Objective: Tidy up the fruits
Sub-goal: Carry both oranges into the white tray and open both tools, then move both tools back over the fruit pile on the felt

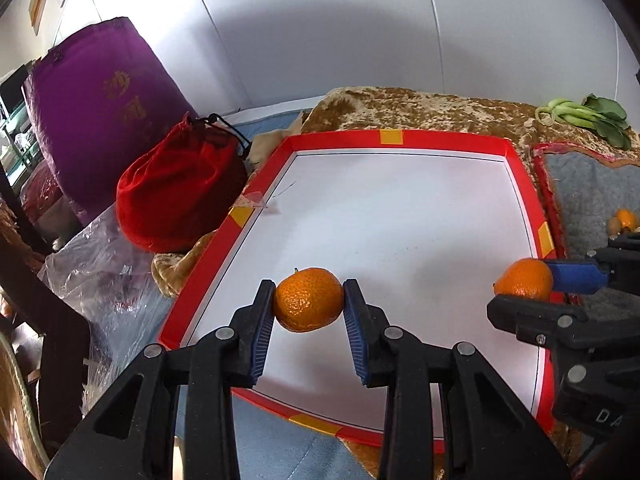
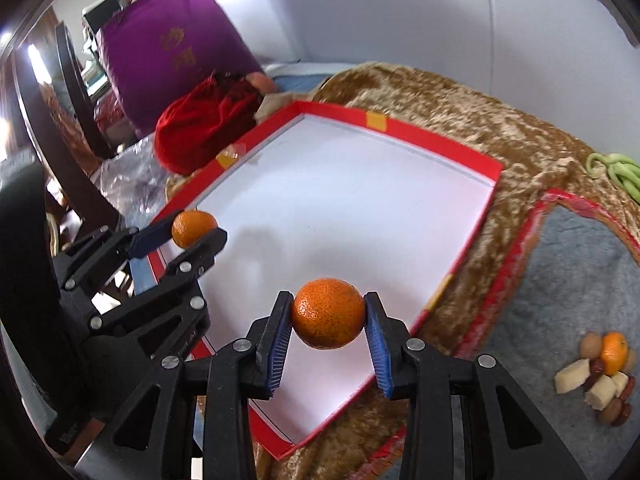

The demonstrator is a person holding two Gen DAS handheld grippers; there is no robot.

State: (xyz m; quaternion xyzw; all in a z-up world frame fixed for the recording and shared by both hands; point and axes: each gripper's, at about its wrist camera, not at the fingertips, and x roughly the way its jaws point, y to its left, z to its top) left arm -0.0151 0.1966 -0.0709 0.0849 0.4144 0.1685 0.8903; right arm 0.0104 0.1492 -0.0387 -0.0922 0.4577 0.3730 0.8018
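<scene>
A shallow white tray with a red rim lies on a brown cloth. My left gripper is shut on a tangerine and holds it over the tray's near left part; it also shows in the right wrist view. My right gripper is shut on a second tangerine above the tray's near right edge; in the left wrist view this tangerine hangs at the tray's right rim. A pile of fruit pieces with another tangerine lies on a grey mat to the right.
A red drawstring bag and a purple bag stand left of the tray, with crumpled clear plastic in front of them. Green vegetables lie at the far right on the brown cloth. A white wall is behind.
</scene>
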